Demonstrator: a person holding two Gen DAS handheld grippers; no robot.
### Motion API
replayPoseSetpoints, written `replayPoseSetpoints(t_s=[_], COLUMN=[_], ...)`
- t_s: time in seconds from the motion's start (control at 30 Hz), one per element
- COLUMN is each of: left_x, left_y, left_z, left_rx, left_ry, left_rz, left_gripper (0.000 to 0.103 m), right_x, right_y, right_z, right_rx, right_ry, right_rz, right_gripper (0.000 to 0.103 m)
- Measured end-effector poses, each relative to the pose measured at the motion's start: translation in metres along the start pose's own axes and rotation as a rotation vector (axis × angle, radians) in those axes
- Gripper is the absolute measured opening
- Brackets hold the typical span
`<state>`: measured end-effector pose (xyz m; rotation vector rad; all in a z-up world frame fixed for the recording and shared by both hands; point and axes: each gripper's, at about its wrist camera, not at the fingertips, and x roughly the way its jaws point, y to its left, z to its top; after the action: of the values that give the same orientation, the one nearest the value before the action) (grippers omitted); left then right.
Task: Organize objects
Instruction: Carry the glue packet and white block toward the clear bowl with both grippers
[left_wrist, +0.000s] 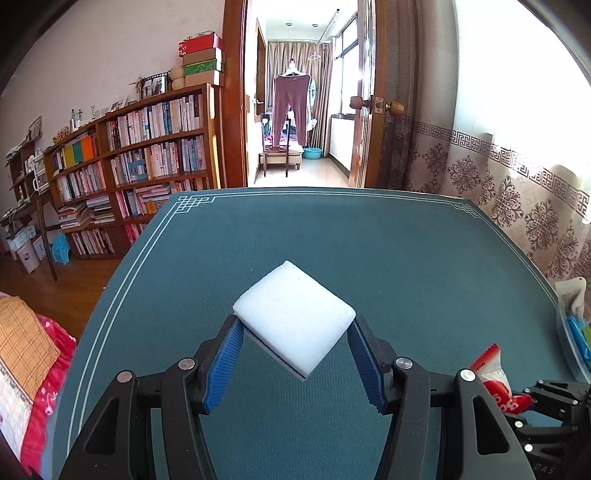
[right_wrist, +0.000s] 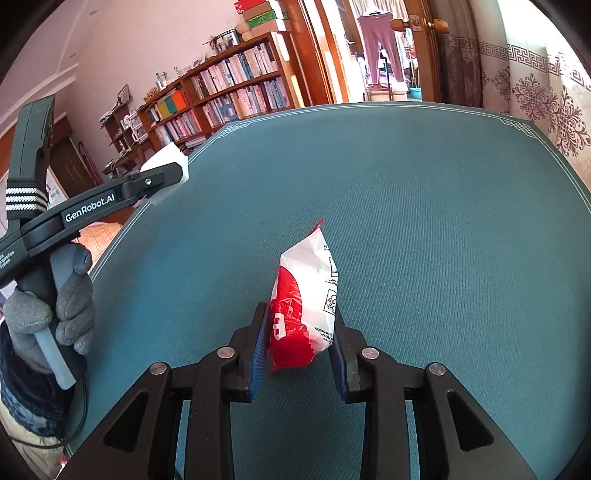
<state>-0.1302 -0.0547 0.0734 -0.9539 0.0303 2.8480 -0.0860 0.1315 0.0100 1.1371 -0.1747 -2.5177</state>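
Clear bin (left_wrist: 570, 332) at table (left_wrist: 369, 236) edge, bookshelf (left_wrist: 147, 147) beyond

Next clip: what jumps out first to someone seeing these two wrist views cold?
A white foam block held clear of the table, pinched at two opposite corners by the left gripper, fills the left wrist view. In the right wrist view, the right gripper clamps a crinkled red-and-white snack packet above the green table mat. At far left there, a grey-gloved hand grips the other tool's handle.
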Motion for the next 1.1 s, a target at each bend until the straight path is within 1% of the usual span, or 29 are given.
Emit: replayPoseSetpoints(t_s=[0.03,0.07,0.37,0.63,0.8,1.1], left_x=[-0.001,-0.001,-0.015,-0.026,-0.033,-0.042], left_y=[-0.001,-0.004,-0.036,-0.081,-0.115,-0.175], left_z=[0.000,0.000,-0.004,-0.005,-0.009,-0.016], left_rx=[0.000,0.001,0.051,0.113,0.159,0.236], left_ry=[0.002,0.004,0.001,-0.008,-0.013,-0.011], left_rz=[-0.002,-0.004,-0.046,-0.110,-0.159,-0.250], left_gripper=[0.062,0.062,0.062,0.062,0.062,0.062], right_x=[-0.002,-0.005,-0.043,-0.094,-0.126,-0.179], right_y=[-0.001,-0.002,-0.018,-0.044,-0.072,-0.135], right_z=[0.000,-0.001,-0.008,-0.021,-0.031,-0.049], right_rx=[0.000,0.003,0.024,0.059,0.101,0.203], right_ry=[-0.004,-0.008,-0.049,-0.113,-0.159,-0.231], right_rz=[-0.001,-0.002,0.009,-0.018,-0.067,-0.208], right_gripper=[0.026,0.025,0.025,0.025,0.025,0.025])
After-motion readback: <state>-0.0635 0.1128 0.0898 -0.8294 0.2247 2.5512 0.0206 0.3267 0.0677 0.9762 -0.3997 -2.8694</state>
